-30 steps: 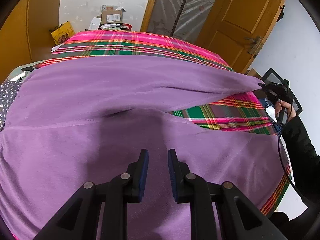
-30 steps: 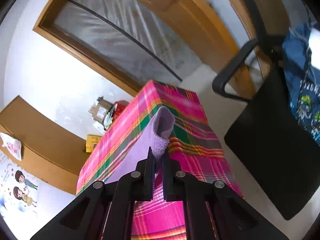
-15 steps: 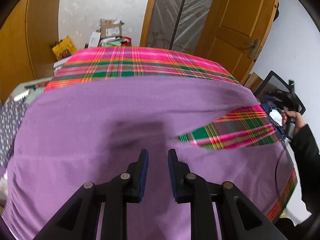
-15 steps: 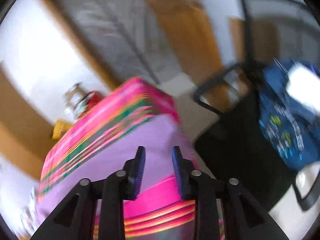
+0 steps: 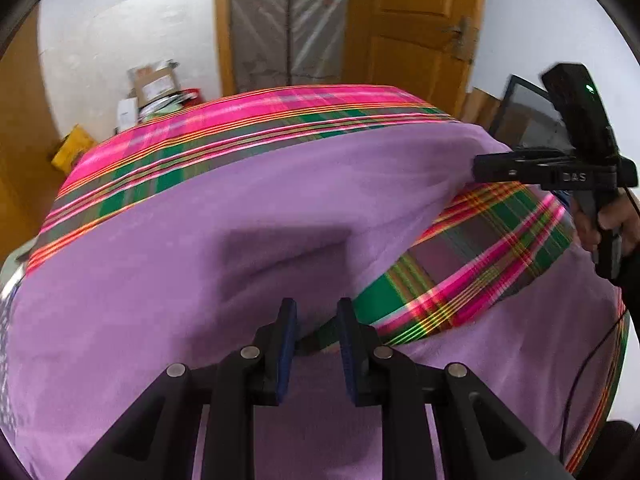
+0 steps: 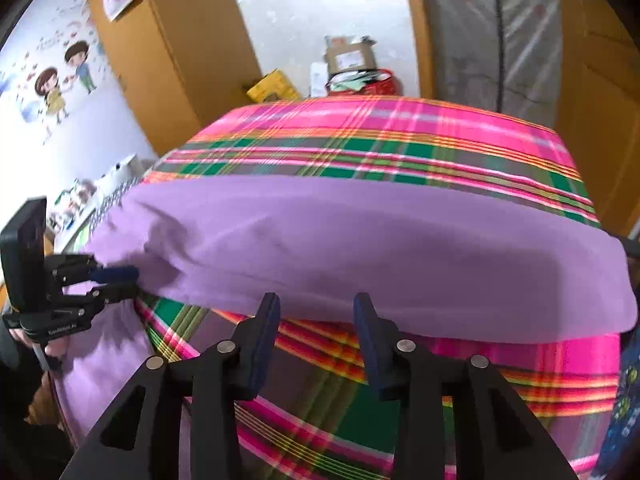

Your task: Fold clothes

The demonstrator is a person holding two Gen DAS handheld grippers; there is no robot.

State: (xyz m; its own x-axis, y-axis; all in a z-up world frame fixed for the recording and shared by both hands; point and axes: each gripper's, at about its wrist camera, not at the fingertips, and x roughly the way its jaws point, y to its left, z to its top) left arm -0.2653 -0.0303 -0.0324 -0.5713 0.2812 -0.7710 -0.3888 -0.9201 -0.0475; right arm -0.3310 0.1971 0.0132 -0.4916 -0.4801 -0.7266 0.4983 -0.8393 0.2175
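A purple garment [image 5: 208, 240] lies spread on a desk with a pink and green checked cloth [image 6: 380, 140].

The room has white walls, a brown door [image 5: 416, 28] and boxes [image 6: 352, 56] behind the desk. The garment's long side runs left to right across the desk, with one part folded over. The right hand-held gripper [image 6: 316, 312] has just been opening and is spread with nothing in it. The left hand-held gripper [image 5: 316, 312] has just been opening too; it stands apart over the garment's fold, pinching nothing.
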